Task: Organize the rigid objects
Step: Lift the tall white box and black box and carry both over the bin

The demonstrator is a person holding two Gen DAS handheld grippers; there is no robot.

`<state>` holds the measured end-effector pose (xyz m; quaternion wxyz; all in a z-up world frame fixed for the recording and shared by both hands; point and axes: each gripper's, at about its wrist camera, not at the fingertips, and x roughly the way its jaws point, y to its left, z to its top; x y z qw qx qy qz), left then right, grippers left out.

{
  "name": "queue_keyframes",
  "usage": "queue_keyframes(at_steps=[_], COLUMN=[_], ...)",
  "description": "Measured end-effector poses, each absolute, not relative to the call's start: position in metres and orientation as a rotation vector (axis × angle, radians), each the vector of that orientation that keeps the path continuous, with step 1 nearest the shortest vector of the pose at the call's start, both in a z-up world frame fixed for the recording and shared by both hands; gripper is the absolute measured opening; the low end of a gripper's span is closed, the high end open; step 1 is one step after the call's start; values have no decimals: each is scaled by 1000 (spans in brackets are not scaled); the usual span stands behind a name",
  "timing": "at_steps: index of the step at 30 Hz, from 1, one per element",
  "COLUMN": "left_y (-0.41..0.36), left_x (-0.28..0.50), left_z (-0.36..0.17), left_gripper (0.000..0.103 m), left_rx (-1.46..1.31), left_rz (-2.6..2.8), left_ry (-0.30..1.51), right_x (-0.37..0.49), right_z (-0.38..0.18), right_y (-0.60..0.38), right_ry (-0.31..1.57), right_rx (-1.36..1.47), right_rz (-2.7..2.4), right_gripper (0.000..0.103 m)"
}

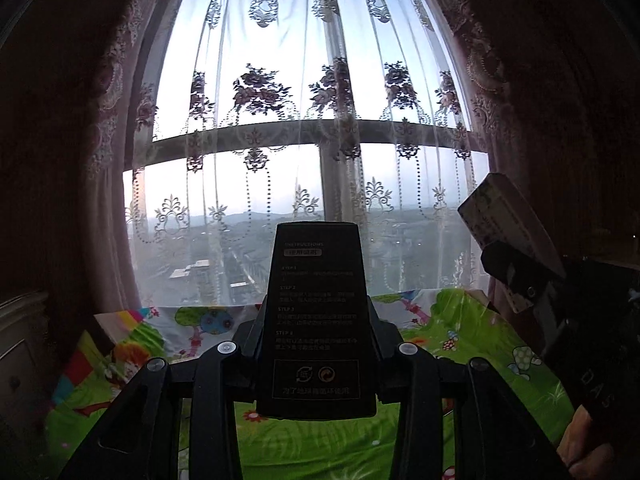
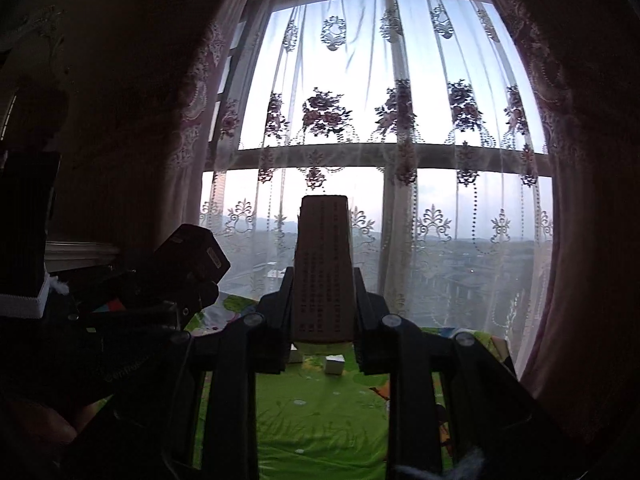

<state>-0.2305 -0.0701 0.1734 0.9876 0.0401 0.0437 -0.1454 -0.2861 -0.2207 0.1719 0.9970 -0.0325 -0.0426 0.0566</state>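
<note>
Black linkage bars fill the bottom of each wrist view, and between them each gripper carries a box. Closed on the sides of a black box (image 1: 316, 320) printed with instruction steps, the left gripper (image 1: 316, 344) holds it end-on and roughly level, well above the green cartoon-print bedsheet (image 1: 320, 448). Likewise, the right gripper (image 2: 323, 312) is clamped nearly as narrow as it goes on a slimmer tan box (image 2: 323, 268) with columns of small text, also pointing level toward the lace-curtained window (image 2: 380, 92). Both boxes are gripped across their narrow width, probably so the long faces stay free for setting them down side by side. Two small white boxes (image 2: 334, 364) rest on the sheet toward its far edge, below the tan box; they may mark where the held ones belong.
</note>
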Motion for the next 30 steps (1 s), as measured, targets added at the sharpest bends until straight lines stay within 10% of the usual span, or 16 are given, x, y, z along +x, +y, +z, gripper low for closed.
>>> queue_keyframes(at_steps=[30], left_y=[138], left_x=[-305], left_z=[133], left_gripper=[40], left_rx=[-97], left_rz=[250], left_ry=[185], right_x=[-289], right_z=[161], right_y=[-24], right_ry=[-16], right_rx=[-254], right_rz=[760], right_gripper=[28])
